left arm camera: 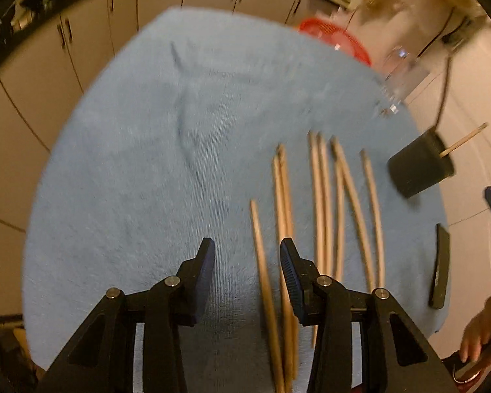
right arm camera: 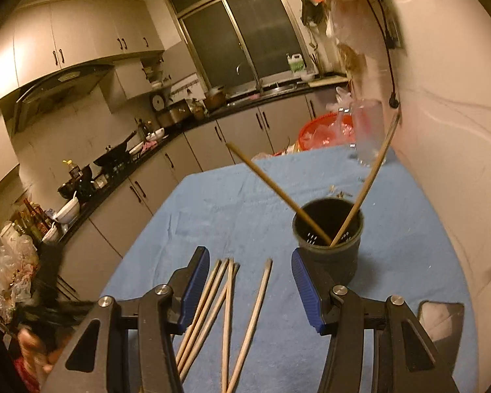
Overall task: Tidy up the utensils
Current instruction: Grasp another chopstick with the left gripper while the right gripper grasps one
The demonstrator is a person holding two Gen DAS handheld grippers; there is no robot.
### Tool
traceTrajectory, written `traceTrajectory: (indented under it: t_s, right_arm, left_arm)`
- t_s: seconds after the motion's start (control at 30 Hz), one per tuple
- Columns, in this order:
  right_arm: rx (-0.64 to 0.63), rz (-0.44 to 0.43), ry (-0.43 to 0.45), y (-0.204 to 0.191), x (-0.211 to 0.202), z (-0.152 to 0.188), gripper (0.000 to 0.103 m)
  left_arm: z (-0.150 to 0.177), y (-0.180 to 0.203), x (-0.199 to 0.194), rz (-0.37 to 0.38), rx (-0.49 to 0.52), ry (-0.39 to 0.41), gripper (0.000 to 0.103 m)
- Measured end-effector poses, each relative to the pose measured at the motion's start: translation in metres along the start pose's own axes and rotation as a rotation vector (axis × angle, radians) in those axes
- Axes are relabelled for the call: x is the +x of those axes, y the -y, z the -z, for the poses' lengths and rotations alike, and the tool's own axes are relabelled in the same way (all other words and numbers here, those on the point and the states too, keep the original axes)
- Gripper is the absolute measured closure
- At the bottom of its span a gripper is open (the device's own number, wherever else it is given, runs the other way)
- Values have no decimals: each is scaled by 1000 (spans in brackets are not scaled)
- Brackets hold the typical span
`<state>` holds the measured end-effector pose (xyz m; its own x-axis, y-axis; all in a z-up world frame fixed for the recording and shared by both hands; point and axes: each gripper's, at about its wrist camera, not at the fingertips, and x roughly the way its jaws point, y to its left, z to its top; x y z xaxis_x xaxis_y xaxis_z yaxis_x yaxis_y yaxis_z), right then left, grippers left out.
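Chopsticks (left arm camera: 320,203), loose wooden ones, lie in a rough row on the blue towel (left arm camera: 147,163), all pointing roughly toward the black cup's end of the table.

Left gripper (left arm camera: 247,249): jaws apart, nothing pressed between the pads. It hangs over the towel, angled steeply down. One chopstick (left arm camera: 262,268) runs lengthwise through the gap between the fingers, close to the right-hand finger; pads do not press it. The rest of the row lies on the cup side of that finger. View is motion-blurred.

Right gripper (right arm camera: 250,258): jaws apart, empty. Several loose chopsticks (right arm camera: 226,298) show in the gap between its fingers, lying flat on the towel below. Its right-hand finger overlaps the cup's near lower wall in the picture; contact cannot be told.

Black cup (right arm camera: 327,239): upright on the towel, just beyond the far ends of the loose row. Two chopsticks stand in it already, one (right arm camera: 271,183) leaning away from the wall, the other (right arm camera: 366,180) leaning toward the wall.

Beyond the cup: a clear glass (right arm camera: 366,131), then a red basket (right arm camera: 317,131) past the towel's far edge. On the near side of the cup, a dark flat phone (left arm camera: 440,265) at the towel's edge.
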<state>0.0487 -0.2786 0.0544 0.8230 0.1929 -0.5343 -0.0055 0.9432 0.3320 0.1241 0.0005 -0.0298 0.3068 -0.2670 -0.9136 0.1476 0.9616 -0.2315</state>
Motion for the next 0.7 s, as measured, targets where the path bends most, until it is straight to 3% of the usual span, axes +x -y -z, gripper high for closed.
traceTrajectory:
  t_s: [0.03,0.23,0.3,0.33,0.43,0.5,0.53,0.7]
  right_arm:
    - [-3,2,-4,0,2,0,47]
    - [-14,15,-16,1,4,0,47]
    - [-12,21,-32,3,8,2,47]
    - [-9,24,-44,4,11,2,47]
    - [-8,41,-89,4,22,5,49]
    - [-15,54,-155,3,37,11,59]
    - [-16,61,-190,3,46,15,64]
    - [-56,82,-344,-8,91,43,64]
  left_arm:
    - [1,1,7,-7,-3,-16,72]
    - [-1,21,31,-44,45,-50,78]
    - [-1,29,32,-95,72,-24,85]
    - [-1,32,33,-134,86,-12,94]
    - [-3,34,34,-226,105,13,95]
    - [-7,25,32,-278,81,35,95]
    - [-9,17,31,-279,57,40,95]
    - [-14,-1,26,-225,1,41,95]
